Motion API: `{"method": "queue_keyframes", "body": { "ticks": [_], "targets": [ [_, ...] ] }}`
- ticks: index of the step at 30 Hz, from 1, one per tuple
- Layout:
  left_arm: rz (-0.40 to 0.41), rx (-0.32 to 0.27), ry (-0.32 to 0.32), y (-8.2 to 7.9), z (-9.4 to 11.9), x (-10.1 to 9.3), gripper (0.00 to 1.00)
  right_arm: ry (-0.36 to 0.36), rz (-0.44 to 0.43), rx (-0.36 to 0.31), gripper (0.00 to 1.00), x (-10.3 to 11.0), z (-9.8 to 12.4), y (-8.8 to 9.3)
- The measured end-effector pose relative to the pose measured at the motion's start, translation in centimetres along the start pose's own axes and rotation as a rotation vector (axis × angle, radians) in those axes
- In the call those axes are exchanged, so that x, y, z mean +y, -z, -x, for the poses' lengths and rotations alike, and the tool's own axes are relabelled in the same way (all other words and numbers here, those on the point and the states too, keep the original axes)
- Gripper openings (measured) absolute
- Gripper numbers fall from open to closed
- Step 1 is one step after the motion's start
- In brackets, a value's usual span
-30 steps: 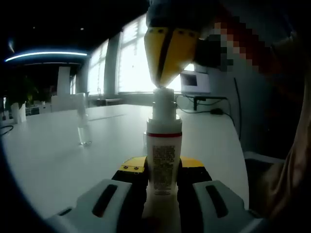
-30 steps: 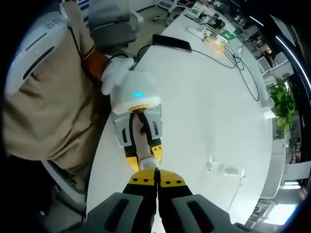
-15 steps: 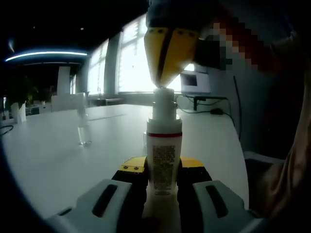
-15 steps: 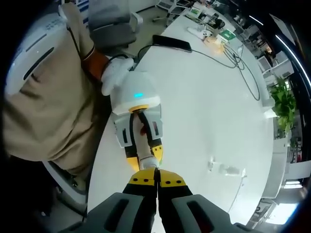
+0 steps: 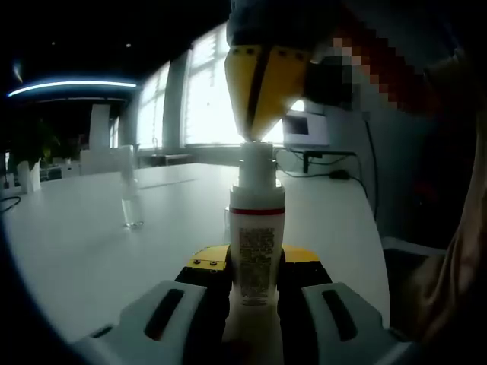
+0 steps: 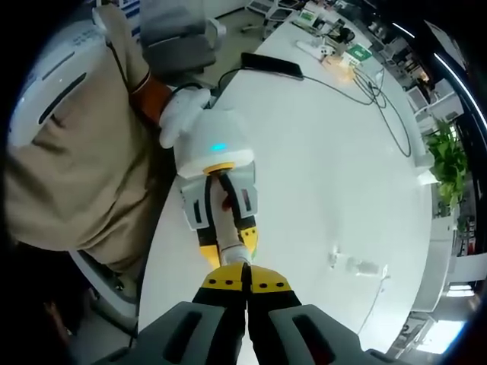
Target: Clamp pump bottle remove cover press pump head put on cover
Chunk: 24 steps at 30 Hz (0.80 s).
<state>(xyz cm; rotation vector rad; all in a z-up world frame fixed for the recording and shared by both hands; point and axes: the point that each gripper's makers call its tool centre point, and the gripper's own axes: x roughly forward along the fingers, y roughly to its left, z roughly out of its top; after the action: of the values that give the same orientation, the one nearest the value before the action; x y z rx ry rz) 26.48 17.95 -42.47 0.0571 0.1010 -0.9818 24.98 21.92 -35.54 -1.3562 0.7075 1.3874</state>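
A white pump bottle (image 5: 257,228) with a red band stands upright on the white table (image 5: 76,251), and my left gripper (image 5: 255,268) is shut on its body. From above, my right gripper (image 5: 256,131) comes down with its yellow jaws shut, tips resting on the pump head (image 5: 256,163). In the right gripper view, my right gripper (image 6: 245,277) is shut with nothing between its jaws, directly over the pump head (image 6: 234,256). Below it, the left gripper (image 6: 227,242) holds the bottle (image 6: 223,217). The clear cover (image 5: 131,201) stands apart on the table, to the left.
A person in a beige top (image 6: 68,167) stands at the table's edge, a gloved hand (image 6: 181,114) on the left gripper. Cables (image 6: 358,91), a dark flat device (image 6: 272,66) and small items lie at the far end. The clear cover (image 6: 358,266) sits mid-table. A chair (image 6: 175,38) stands nearby.
The right gripper view has shifted very slightly. The yellow tips sit a touch lower on the pump head. The bottle and left gripper hold still.
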Motion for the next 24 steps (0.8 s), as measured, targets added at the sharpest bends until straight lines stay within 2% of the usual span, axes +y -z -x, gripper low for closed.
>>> {"method": "queue_keyframes", "body": {
  "ticks": [12,24],
  "targets": [
    [-0.001,0.000,-0.001,-0.02,0.01,0.00,0.14,-0.007,0.012,0.026,0.00,0.03,-0.38,0.04],
    [-0.001,0.000,-0.001,-0.02,0.02,0.03,0.14,0.002,0.007,0.022,0.00,-0.02,-0.36,0.04]
  ]
}}
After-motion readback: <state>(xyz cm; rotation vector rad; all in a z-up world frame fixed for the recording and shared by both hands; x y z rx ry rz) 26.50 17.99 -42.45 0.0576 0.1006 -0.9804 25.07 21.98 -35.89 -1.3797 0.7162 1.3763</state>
